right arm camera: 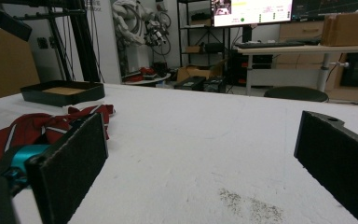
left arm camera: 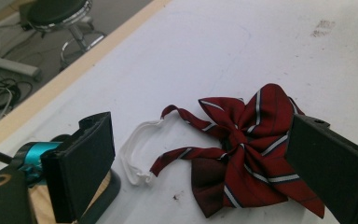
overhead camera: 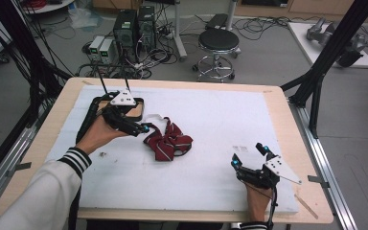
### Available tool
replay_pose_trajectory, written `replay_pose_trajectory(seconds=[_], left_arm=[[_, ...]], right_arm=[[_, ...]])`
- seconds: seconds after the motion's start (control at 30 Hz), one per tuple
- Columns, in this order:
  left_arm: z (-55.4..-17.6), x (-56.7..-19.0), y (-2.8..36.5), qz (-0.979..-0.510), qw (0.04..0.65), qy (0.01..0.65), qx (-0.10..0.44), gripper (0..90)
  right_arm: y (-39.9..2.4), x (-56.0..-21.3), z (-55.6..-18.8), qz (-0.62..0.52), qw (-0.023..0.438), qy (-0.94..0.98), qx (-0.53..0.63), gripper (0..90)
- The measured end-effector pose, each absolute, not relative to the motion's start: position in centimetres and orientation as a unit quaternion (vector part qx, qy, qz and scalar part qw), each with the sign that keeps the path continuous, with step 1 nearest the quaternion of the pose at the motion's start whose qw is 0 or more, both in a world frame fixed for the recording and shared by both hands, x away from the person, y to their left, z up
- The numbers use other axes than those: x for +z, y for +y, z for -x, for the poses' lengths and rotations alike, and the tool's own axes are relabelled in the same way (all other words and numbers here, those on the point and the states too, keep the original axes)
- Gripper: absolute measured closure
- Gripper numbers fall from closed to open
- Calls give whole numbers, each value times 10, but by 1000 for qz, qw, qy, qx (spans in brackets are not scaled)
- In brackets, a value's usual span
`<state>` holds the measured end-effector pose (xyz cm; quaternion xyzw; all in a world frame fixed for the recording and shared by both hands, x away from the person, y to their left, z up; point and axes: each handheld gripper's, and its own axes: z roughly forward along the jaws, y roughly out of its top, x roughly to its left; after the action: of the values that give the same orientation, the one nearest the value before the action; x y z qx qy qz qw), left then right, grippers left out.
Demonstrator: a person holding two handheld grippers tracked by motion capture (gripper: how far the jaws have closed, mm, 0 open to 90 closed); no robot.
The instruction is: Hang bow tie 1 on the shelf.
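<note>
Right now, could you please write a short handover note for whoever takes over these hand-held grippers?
Left hand-held gripper: open, poised just left of the red striped bow tie, not gripping it.
Right hand-held gripper: open, holding nothing, near the table's front right.
The bow tie lies crumpled mid-table on the white foam sheet, its white strap loose; the shallow black tray sits behind it.
Done: nothing grasped yet.
Left: probably grasping the bow tie.

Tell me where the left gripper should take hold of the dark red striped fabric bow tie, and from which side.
Probably at the central knot of the dark red striped fabric bow tie, from above: the loops bunch together there, thicker than the flat tails. The open left gripper is at its left edge on the white foam pad.
</note>
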<state>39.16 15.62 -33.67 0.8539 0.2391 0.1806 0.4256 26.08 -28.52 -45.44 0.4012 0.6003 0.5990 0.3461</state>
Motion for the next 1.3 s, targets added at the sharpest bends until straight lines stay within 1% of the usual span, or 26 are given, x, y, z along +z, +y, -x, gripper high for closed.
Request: replay_pose_trajectory(seconds=[0.1,0.33,0.67,0.87,0.97,1.03,1.3], left_arm=[[-395,-341,148,-865,407,239,168,89],[-401,-347,130,-882,385,232,145,89],[-412,-363,113,-897,347,255,104,88],[-416,-367,98,-912,309,254,90,89],[-417,-367,90,-918,294,250,84,106],[-417,-367,86,-922,283,252,75,132],[-425,-376,76,-928,250,272,59,135]], right_arm=[[-285,-454,-261,-401,347,600,599,17],[-285,-454,-261,-402,345,599,600,17],[-285,-454,-261,-405,344,597,601,17],[-285,-454,-261,-405,344,597,601,17],[-286,-454,-261,-405,344,597,601,17],[-285,-454,-261,-404,344,597,601,17],[-286,-455,-260,-404,344,597,602,17]])
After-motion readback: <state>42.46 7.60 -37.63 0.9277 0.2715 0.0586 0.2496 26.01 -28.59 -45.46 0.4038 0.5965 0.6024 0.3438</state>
